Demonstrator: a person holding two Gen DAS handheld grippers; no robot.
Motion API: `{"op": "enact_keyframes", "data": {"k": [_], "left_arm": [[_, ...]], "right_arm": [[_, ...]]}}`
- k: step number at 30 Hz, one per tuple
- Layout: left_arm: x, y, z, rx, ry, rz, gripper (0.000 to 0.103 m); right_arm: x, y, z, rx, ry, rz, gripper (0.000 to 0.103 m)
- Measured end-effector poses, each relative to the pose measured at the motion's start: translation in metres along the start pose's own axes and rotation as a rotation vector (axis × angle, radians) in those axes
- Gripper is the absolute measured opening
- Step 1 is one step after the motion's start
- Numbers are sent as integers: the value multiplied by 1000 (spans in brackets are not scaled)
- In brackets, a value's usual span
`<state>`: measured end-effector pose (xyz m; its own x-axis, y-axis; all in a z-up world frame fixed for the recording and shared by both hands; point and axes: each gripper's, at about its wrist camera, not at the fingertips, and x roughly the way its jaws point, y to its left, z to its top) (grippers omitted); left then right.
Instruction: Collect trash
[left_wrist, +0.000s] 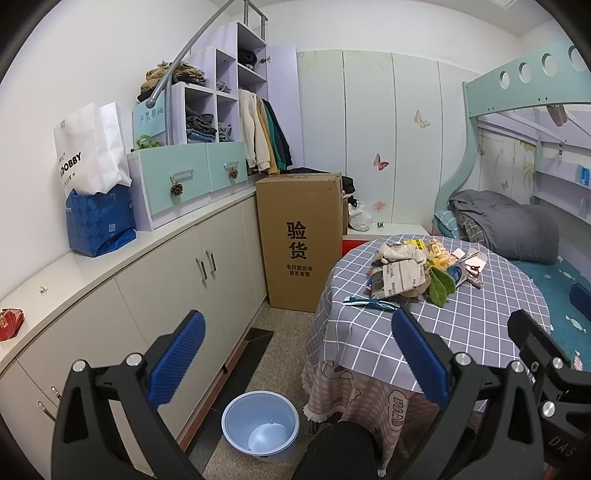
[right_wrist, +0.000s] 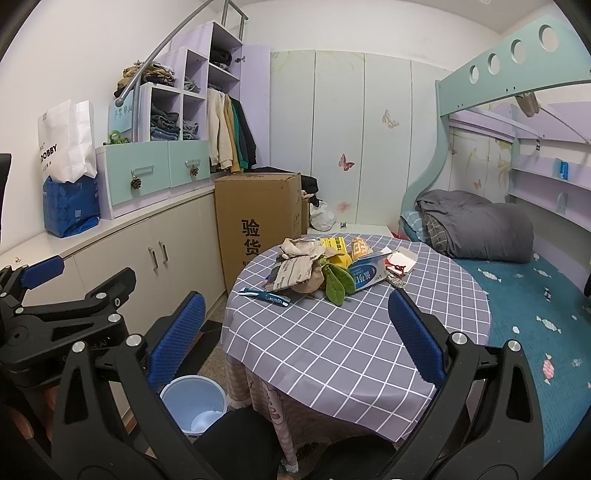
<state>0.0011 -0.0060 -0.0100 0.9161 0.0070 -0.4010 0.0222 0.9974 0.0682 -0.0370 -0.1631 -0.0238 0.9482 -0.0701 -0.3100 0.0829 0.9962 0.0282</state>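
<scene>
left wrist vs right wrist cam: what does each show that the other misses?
Left wrist only: a red packet on the counter at the far left edge.
Right wrist only: the left gripper from the side, jaws apart, and more of the teal bed mat.
Both: round checked table, its trash pile, the blue bin on the floor, the cardboard box.

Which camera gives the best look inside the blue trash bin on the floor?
The left wrist view: the blue bin sits unobstructed between the open fingers, showing its whole rim and bottom. In the right wrist view the bin is partly hidden behind the right gripper's finger.
</scene>
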Motion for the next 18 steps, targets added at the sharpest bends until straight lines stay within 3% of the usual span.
{"op": "enact_keyframes", "data": {"k": [18], "left_arm": [[0, 0, 1, 3, 4, 2, 99]], "right_arm": [[1, 1, -3, 1, 2, 2, 97]]}}
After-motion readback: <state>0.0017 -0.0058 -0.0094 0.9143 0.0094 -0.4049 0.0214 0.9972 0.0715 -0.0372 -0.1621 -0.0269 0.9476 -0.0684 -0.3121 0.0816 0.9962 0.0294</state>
